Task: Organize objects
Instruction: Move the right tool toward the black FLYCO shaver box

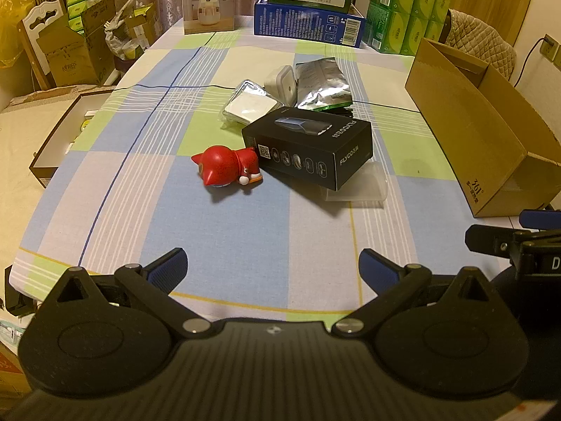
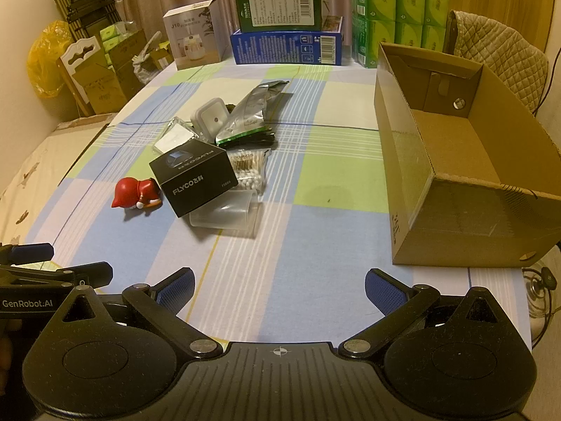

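Observation:
A loose pile lies mid-table on the checked cloth: a red cat figurine [image 1: 228, 170] [image 2: 136, 193], a black FLYCO box [image 1: 310, 147] [image 2: 196, 179] resting on a clear plastic container [image 1: 357, 187] [image 2: 226, 217], a silver foil bag [image 1: 320, 84] [image 2: 249, 112], a small white square device [image 1: 284, 82] [image 2: 210, 119], a white pad in clear wrap [image 1: 247, 103] [image 2: 173, 137] and a bag of cotton swabs [image 2: 247, 170]. An open cardboard box [image 1: 480, 129] [image 2: 455, 161] stands to the right. My left gripper [image 1: 273, 266] and right gripper [image 2: 278, 286] hover open near the front edge, nothing between their fingers.
At the table's back stand a humidifier box [image 1: 208, 0] [image 2: 196, 37], a blue box [image 1: 308, 22] [image 2: 285, 47] with a green one on top, and stacked green tissue packs [image 1: 406, 7] [image 2: 399, 10]. Cartons and a chair crowd the left side. A shallow tray [image 1: 52, 140] lies left.

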